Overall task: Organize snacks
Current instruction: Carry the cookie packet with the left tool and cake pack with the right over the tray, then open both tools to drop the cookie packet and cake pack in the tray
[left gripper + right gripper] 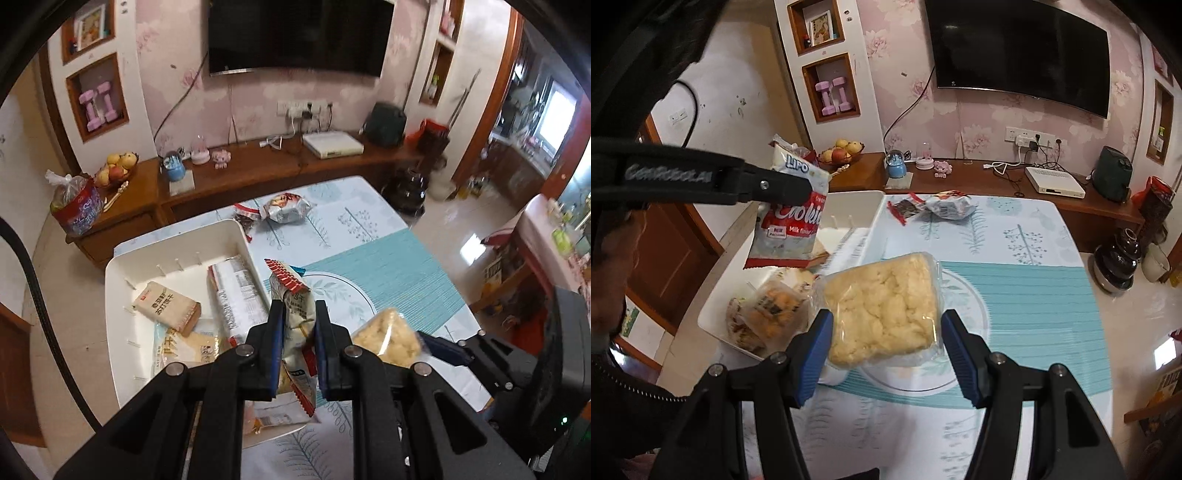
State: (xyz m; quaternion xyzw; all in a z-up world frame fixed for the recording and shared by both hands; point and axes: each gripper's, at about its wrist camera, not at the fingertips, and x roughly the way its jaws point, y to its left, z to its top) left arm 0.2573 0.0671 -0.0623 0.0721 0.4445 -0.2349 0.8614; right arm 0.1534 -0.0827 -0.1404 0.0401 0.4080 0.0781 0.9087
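Snacks are split between both hands. Nearest, the right claw (884,347) clamps a clear-wrapped pale cake slab (886,310) across its width, pads pressing the wrapper at either side, held above the counter (1015,295). It looks soft and crumbly, so I judge a light squeeze on the edges is safest. The left claw (298,332) is pinched tight on a cookie bag (291,310), gripped through its middle and hanging over the white bin (122,266). That bag seems light, crinkly and slippery; a hold near the sealed seam should slip less. In the bin lie a tan biscuit pack (166,306) and other wrapped snacks. Farther off, a silver packet (286,208) and a dark red-edged packet (243,218) lie on the counter, awaiting sorting.
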